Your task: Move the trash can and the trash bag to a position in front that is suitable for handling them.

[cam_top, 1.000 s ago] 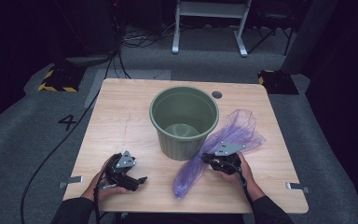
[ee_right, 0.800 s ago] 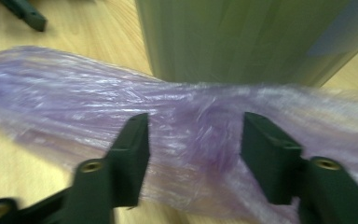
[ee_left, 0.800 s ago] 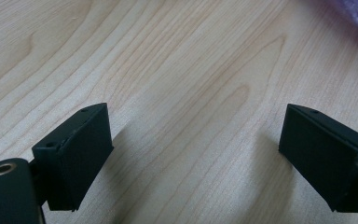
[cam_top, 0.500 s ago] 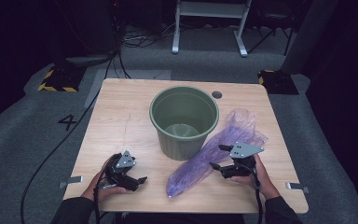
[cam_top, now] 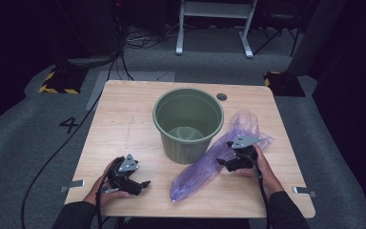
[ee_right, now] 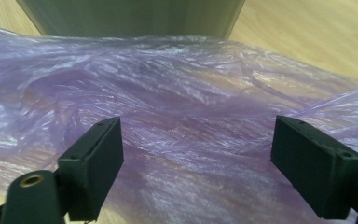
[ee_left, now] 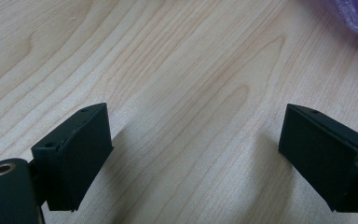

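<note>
Two grippers sit low on my side of the wooden table (cam_top: pixel 124 114) in the high view. The purple plastic bag (cam_top: pixel 209 162) lies just beside the green bucket (cam_top: pixel 188 121), on its right, with my right gripper (cam_top: pixel 223 162) over its middle. The bag's long axis runs diagonally, from its near narrow end at the table's front edge up to a wider end past the bucket. My right hand (cam_top: pixel 257 164) comes in from the bottom with the gripper aimed left toward the bucket; my left gripper (cam_top: pixel 143 183) rests well apart from the bag, pointing right.

In the left gripper view I see my jaws spread wide over bare wood, holding nothing; a bit of bag (ee_left: pixel 354 14) shows top right.

In the right gripper view my jaws stand wide apart over the crinkled bag (ee_right: pixel 177 116), gripping nothing, the bucket wall (ee_right: pixel 130 16) right behind it
</note>
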